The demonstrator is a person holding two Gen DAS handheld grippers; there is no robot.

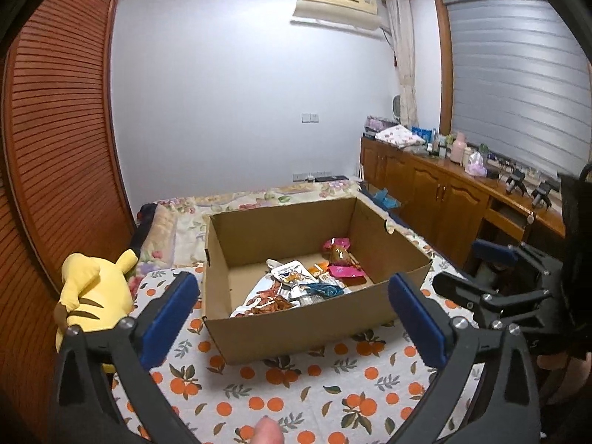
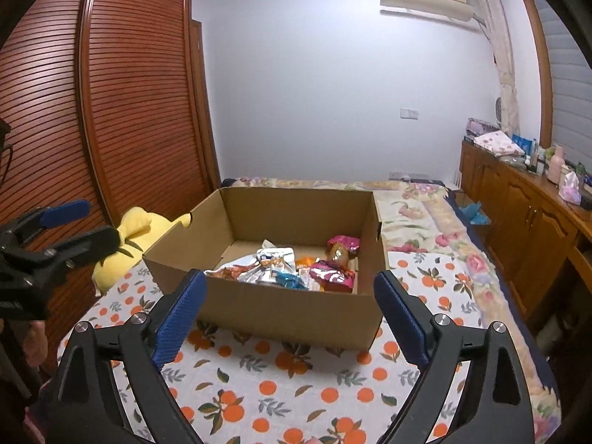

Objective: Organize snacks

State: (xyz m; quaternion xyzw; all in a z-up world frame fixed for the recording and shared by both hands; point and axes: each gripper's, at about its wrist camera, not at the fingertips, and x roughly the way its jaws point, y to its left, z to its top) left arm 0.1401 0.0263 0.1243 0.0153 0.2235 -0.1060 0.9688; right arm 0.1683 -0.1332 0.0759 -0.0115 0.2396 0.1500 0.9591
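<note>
Nearest the cameras, both pairs of tongs stood wide apart with nothing between their blue pads: the left tongs (image 1: 292, 303) and the right tongs (image 2: 290, 309) each hung over the orange-print cloth (image 1: 296, 399), just short of the cardboard box (image 1: 296, 325). The box sat on that cloth, open at the top, and the snacks (image 1: 296, 285) lay loose on its floor, crowded toward the near and right-hand side: silver packets with blue and orange print, 2 pink wrappers, and a brown-and-pink bag propped by the right wall. No packet showed on the cloth outside the box in either view, so the gathering looked largely done, though the heap itself was untidy. From here the likeliest slip would be catching the near wall of the box on a reach inward; the card is light and would probably slide or tip on the soft cloth. The foil packets overlap and look slippery, so a pinch on 1 could drag a neighbour or let it skid free. To the left of the box lay a yellow plush toy (image 1: 92, 296), close enough for the left tongs to knock on a wide swing. Beyond it stretched the floral bedding (image 2: 418, 218), then the wooden cabinet (image 1: 444, 192).
</note>
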